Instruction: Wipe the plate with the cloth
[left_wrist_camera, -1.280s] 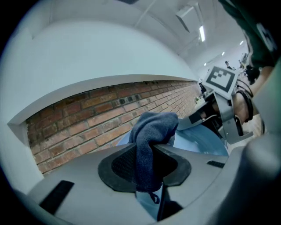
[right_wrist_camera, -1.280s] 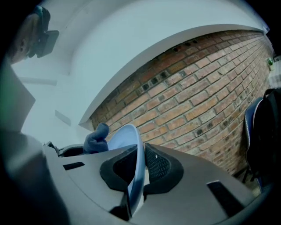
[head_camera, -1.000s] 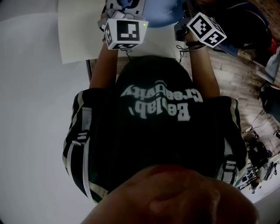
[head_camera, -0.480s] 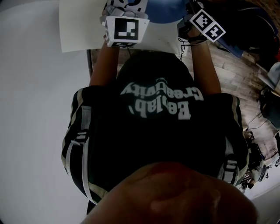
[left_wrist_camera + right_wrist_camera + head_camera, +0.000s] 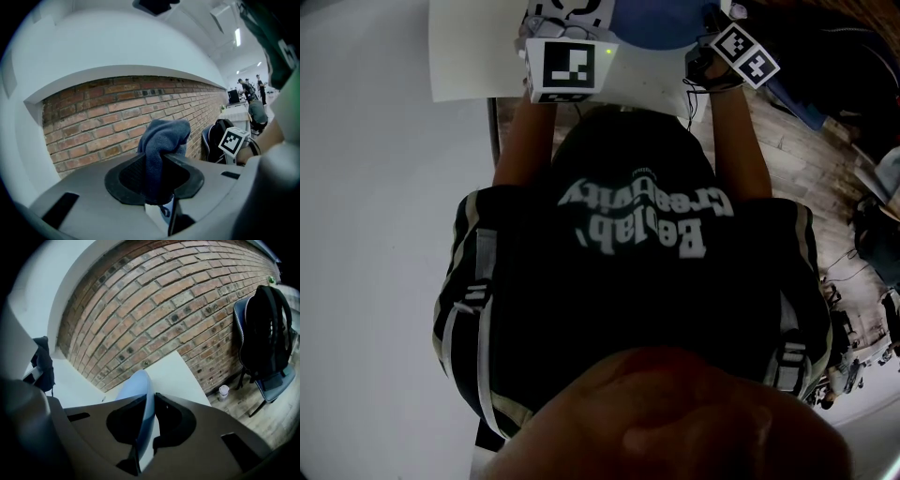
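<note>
Looking along the left claw (image 5: pixel 157 161) first: its jaws are pressed together on a bunched dark-blue cloth (image 5: pixel 165 135), which sticks up past the tips in a rounded wad. Gripping it low leaves a soft pad free out front, which I judge is meant for rubbing. Beyond it stands a brick wall (image 5: pixel 93 117), not the plate, so this view cannot say how near cloth and plate are.

The right gripper view shows the right claw (image 5: pixel 149 399) almost closed, pinching the thin rim of a pale-blue plate (image 5: pixel 137 385) seen edge-on over the white bench (image 5: pixel 173 373). Holding it by the rim probably keeps both faces open for wiping. The cloth appears at the far left edge here, apart from the plate. A chair carrying a black backpack (image 5: pixel 265 333) stands by the wall.

The head view, looking down past the person's dark shirt (image 5: pixel 628 281), adds what neither claw camera gives: both claws side by side at the bench's near edge, with the plate a blue patch between them. The jaws themselves are cut off at the top there. Wiping seems not yet begun.
</note>
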A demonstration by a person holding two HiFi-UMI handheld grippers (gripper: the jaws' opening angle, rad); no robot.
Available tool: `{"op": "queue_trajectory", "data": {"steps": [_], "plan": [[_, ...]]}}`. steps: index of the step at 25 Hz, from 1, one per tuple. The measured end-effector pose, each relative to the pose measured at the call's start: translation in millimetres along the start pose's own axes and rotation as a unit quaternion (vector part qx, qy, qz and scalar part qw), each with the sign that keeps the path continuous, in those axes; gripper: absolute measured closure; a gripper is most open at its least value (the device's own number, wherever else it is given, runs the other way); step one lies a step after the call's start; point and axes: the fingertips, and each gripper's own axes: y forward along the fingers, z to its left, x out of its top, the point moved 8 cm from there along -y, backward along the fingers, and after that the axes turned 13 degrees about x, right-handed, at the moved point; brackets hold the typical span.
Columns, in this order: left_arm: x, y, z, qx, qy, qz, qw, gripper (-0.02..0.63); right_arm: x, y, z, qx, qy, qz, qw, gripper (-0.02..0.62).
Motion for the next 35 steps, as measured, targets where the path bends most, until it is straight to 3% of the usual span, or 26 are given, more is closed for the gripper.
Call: {"op": "queue_trajectory", "data": {"steps": [12, 15, 21, 22, 24, 25, 30, 35], "plan": [[-4.7, 8.6, 12.8, 0.016, -0.003, 0.015, 0.9998, 0.508, -23.9, 18.9, -37.9, -0.057, 0.019, 0.048, 0.997, 0.583], [-3.4, 9.0, 14.4, 0.02, -0.002, 0.02, 0.9996, 0.508, -33.5, 21.2, -48.2, -0.077, 0.049, 0.072, 0.993, 0.581], [-10.3, 10.2, 17.4, 0.015, -0.01, 0.015, 0.9997, 0.508, -50.2, 27.4, -55.5, -0.113, 0.042, 0.125, 0.985, 0.578], [-10.2, 10.1, 17.8, 0.016, -0.009, 0.018, 0.9997, 0.508, -51.7, 27.8, -56.0, -0.113, 0.044, 0.129, 0.984, 0.573], [-8.2, 9.5, 18.4, 0.017, -0.009, 0.018, 0.9997, 0.508, -53.9, 28.5, -55.6, -0.108, 0.047, 0.137, 0.983, 0.493], [-7.6, 8.6, 18.6, 0.017, -0.01, 0.016, 0.9997, 0.508, -54.9, 28.6, -54.7, -0.106, 0.045, 0.14, 0.983, 0.491], [-5.9, 6.1, 17.5, 0.015, -0.011, 0.01, 0.9998, 0.508, -47.5, 21.1, -53.4, -0.116, 0.009, 0.135, 0.984, 0.48], [2.7, -7.0, 24.9, 0.007, -0.02, -0.017, 0.9996, 0.508, -23.5, -1.9, -32.4, -0.107, -0.036, 0.09, 0.99, 0.479]]}}
